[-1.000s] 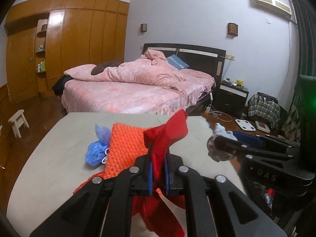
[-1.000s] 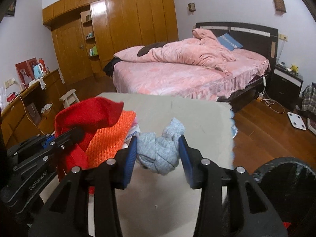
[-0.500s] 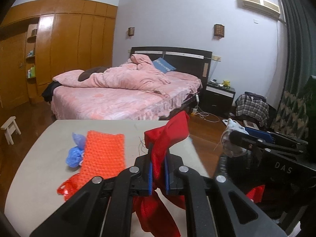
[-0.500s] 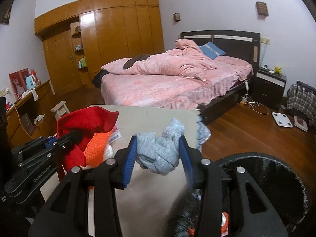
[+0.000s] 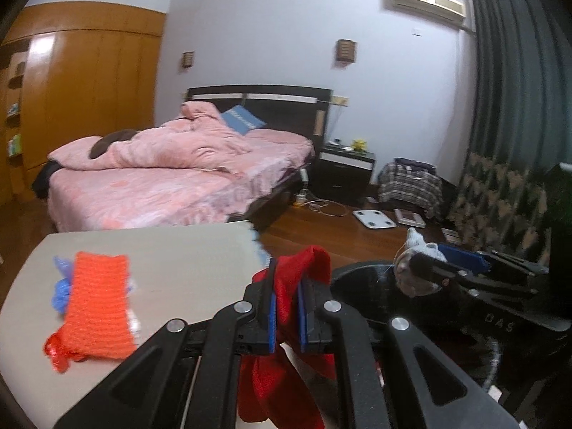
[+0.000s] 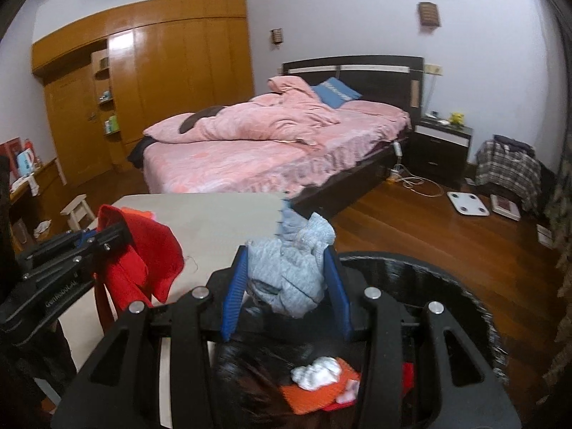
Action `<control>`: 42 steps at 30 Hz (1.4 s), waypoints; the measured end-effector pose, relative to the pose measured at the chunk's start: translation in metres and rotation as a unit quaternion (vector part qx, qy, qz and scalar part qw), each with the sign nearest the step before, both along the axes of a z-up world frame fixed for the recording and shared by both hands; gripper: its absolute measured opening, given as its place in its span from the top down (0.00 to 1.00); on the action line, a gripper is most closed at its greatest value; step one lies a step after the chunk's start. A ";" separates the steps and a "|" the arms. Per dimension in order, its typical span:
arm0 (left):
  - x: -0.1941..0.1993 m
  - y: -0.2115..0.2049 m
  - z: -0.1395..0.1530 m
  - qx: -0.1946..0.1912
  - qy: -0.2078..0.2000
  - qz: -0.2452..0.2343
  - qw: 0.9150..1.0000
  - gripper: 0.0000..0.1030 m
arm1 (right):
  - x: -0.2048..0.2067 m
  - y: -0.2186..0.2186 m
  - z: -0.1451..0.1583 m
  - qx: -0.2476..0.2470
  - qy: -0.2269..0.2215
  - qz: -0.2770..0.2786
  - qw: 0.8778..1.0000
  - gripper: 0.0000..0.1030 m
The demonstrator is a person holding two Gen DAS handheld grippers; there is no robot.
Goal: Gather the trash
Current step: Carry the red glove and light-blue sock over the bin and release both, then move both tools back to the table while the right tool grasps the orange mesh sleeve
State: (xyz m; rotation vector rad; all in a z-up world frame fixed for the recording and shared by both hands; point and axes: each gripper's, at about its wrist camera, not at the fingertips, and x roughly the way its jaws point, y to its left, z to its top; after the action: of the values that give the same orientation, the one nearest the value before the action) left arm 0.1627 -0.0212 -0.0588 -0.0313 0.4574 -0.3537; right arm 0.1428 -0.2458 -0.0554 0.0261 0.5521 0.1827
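Two pieces of trash are in the air at this moment, one in each gripper. The right gripper [image 6: 286, 286] has its blue fingers [image 6: 234, 291] clamped on a grey-blue crumpled cloth [image 6: 291, 271], held above the open black bin [image 6: 464, 304] that stands off the desk's edge. The left gripper [image 5: 286, 316] has its fingers pressed together on a red cloth [image 5: 304, 279], which hangs over the desk [image 5: 186, 250] edge, just beside the bin's rim. Inside the bin lie a white wad [image 6: 316, 375] and orange and red scraps [image 6: 307, 397], so some collecting looks done. Left on the desk are an orange knitted piece [image 5: 98, 307] and a blue crumpled bag [image 5: 60, 287] partly under it. Both held cloths are not yet dropped; those two desk items would follow.
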 end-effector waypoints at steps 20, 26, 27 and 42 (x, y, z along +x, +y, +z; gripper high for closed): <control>0.010 -0.117 -0.016 0.005 0.020 -0.112 0.994 0.91 | -0.027 -0.098 -0.026 0.003 0.015 -0.104 0.994 0.59; 0.017 -0.120 -0.027 0.014 0.043 -0.113 0.993 0.71 | -0.023 -0.098 -0.031 0.001 0.023 -0.111 0.994 0.51; 0.017 -0.119 -0.029 0.014 0.045 -0.110 0.993 0.66 | -0.022 -0.098 -0.032 0.002 0.024 -0.112 0.993 0.47; 0.016 -0.071 -0.029 0.017 0.038 -0.054 0.998 0.21 | -0.022 -0.085 -0.029 -0.001 0.020 -0.109 0.994 0.07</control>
State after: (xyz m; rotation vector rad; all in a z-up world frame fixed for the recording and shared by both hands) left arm 0.1783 -0.0920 -0.0874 0.0135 0.5415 -0.4510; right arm 0.1204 -0.3310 -0.0840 0.0880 0.5846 -0.0323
